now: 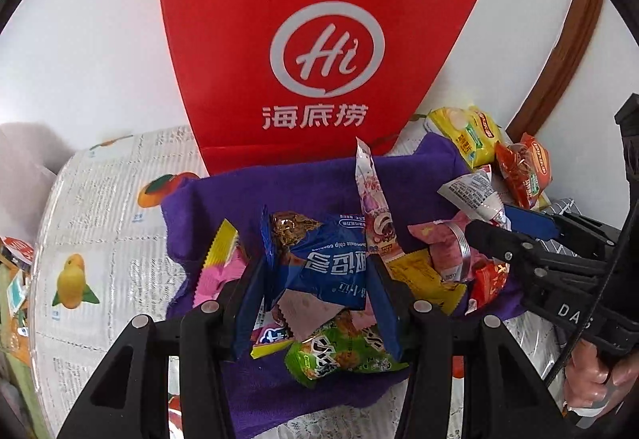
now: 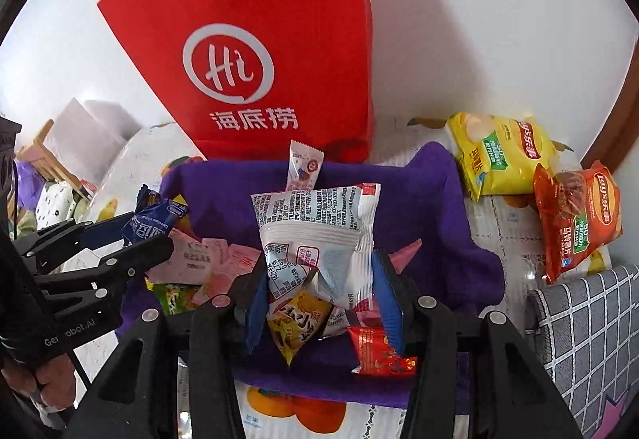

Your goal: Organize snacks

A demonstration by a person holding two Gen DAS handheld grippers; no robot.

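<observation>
Left wrist view, nearest first: the left tool (image 1: 319, 295) is clamped on a blue cookie packet (image 1: 327, 271), its blue pads pressed against the packet's 2 sides, so the packet sits right between the fingers and stands up from them. The packet is glossy blue with white lettering and a picture of a brown cookie at its top. Just below it lie a green packet (image 1: 343, 353) and pink wrappers on a purple cloth (image 1: 279, 187). Beyond the tool stands a red paper bag (image 1: 319, 20) with a white "Hi" logo, against a white wall.

Right wrist view: the right tool (image 2: 319, 299) grips a white snack packet (image 2: 315, 231) between its pads; the packet rises above the fingers, printed with small black text and a red edge. Under it sit a yellow packet (image 2: 295, 323) and a red packet (image 2: 379, 353). Only this view shows fully the yellow chip bag (image 2: 499, 155) and orange chip bag (image 2: 575, 215) far right of the tool on the counter (image 2: 503, 223), plus a grey checked cloth (image 2: 591, 319). The left wrist view alone shows the person's hand (image 1: 599, 379) on the right tool's handle.
</observation>
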